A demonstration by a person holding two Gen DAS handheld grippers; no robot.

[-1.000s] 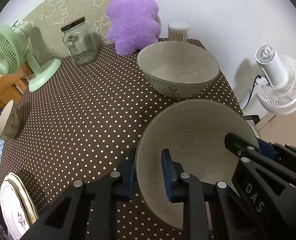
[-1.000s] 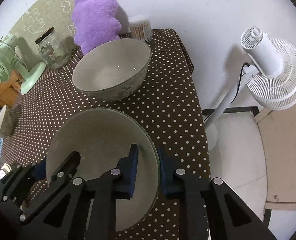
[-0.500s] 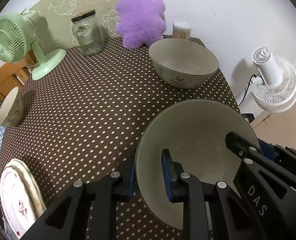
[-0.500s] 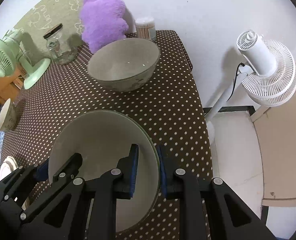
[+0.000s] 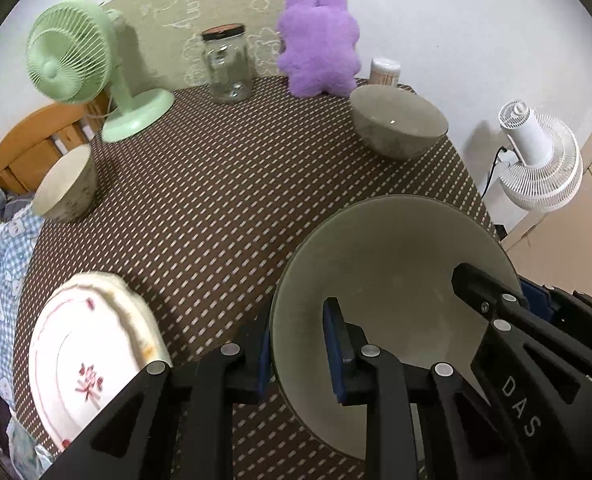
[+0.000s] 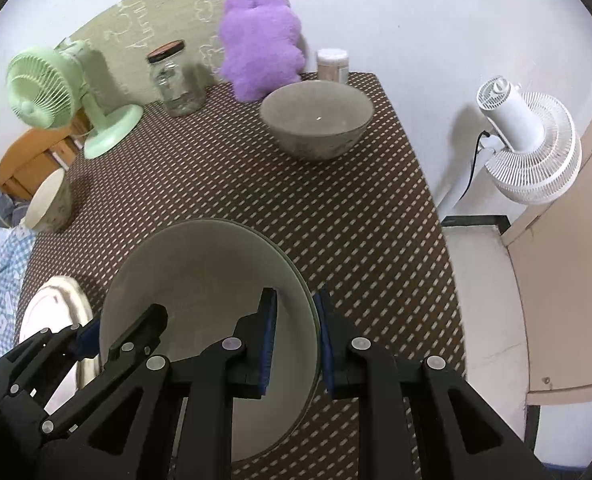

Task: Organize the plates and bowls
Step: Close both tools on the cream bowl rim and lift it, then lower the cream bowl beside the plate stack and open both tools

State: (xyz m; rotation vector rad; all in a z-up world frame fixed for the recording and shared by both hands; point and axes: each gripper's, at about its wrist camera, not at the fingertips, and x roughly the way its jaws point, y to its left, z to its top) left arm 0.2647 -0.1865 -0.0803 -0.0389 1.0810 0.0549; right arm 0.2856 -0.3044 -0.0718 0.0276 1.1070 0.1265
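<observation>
Two tools, left (image 5: 296, 344) and right (image 6: 293, 340), angled downward, clamp one bowl's (image 5: 392, 256) opposite rims.

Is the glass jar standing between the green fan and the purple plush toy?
Yes, the glass jar stands upright at the back of the table, with the green fan on its left and the purple plush toy on its right.

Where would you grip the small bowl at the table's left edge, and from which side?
Judging by its pose, take the small bowl by its rim from above, one finger inside, one outside. It sits upright with its mouth open and unobstructed; its rounded wall offers no flat hold.
</observation>
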